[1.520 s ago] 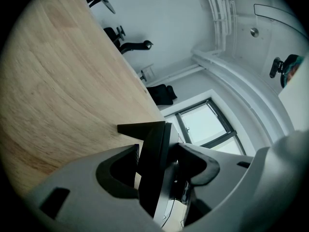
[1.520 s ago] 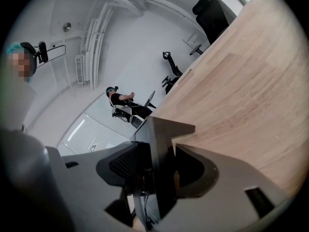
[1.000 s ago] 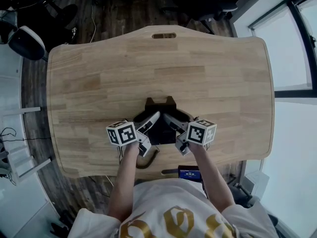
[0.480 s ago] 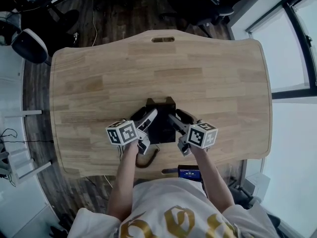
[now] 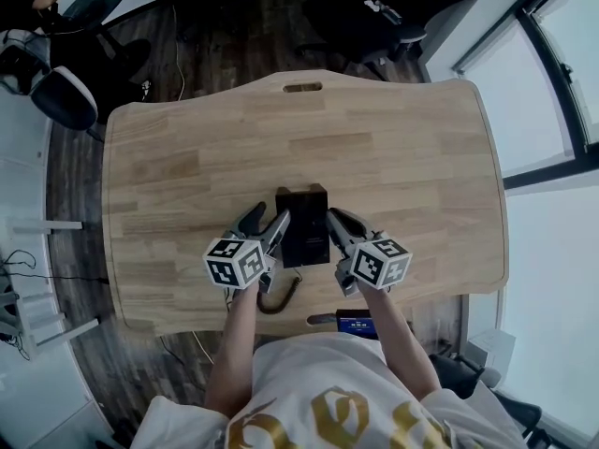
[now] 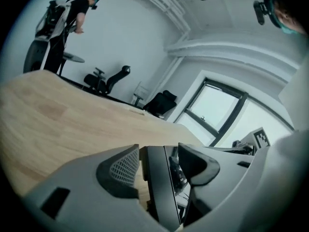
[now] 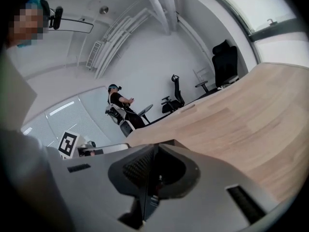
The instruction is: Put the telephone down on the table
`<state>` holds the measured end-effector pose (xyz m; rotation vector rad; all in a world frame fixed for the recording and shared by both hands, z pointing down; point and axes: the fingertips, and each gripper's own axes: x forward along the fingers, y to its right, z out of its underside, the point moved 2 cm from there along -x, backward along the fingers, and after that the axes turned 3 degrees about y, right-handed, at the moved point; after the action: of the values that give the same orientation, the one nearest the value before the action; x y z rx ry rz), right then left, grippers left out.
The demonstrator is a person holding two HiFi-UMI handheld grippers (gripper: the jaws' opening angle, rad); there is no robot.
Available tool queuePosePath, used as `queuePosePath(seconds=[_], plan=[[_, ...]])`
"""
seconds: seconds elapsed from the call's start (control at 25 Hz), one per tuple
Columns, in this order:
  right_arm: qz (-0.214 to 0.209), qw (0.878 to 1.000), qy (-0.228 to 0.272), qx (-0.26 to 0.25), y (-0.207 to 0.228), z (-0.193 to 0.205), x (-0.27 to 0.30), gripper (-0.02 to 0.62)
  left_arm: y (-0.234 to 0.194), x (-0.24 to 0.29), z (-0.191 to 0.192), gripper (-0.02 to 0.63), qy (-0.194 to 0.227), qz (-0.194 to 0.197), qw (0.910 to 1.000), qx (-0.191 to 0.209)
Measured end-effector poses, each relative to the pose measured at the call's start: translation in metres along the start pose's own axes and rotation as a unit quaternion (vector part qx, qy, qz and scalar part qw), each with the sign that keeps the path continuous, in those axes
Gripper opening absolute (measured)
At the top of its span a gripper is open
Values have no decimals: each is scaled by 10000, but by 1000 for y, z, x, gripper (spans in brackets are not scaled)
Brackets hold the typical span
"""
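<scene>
The black telephone (image 5: pixel 304 223) lies flat on the wooden table (image 5: pixel 393 148), near its front edge, with its cord (image 5: pixel 281 297) curling toward me. My left gripper (image 5: pixel 264 223) hovers just left of the phone, jaws open and a little wider than before. In the left gripper view the phone's edge (image 6: pixel 161 192) shows through the gap of that gripper (image 6: pixel 157 158), apart from both pads. My right gripper (image 5: pixel 339 223) hovers off the phone's right side. Its jaws have just been closing and now meet with nothing between them (image 7: pixel 155 151).
A small device with a blue display (image 5: pixel 357 325) sits under the table's near edge. Office chairs (image 5: pixel 365 17) stand on the dark floor beyond the far edge. A person (image 7: pixel 118 103) sits in the background. Windows (image 5: pixel 562 110) run along the right.
Both grippers have lifted and drawn back from the phone's sides toward me. The right jaws went from wide open to shut. The phone rests on the table.
</scene>
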<state>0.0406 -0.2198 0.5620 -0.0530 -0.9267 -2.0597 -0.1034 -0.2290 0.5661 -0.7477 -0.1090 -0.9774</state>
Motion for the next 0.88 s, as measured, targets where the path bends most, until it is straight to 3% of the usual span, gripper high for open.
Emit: queuePosePath(seconds=[0.08,0.24,0.6,0.88], plan=[[-65,9999,31,-103,-10,-2,-7,25,9,-8,-4,168,83,24,9996,251],[-38,9987,64,-506,-31,-2,-18,18,26,-25,-9,34,270,115,9990,331],[36,9945,248,-1018,-69,0,-48,15,55,-63,-11,9,368,364,9977,449],[183,9909,507,-1236,-87,3,-76,14,84,-83,-6,9,427,528,9932,945]])
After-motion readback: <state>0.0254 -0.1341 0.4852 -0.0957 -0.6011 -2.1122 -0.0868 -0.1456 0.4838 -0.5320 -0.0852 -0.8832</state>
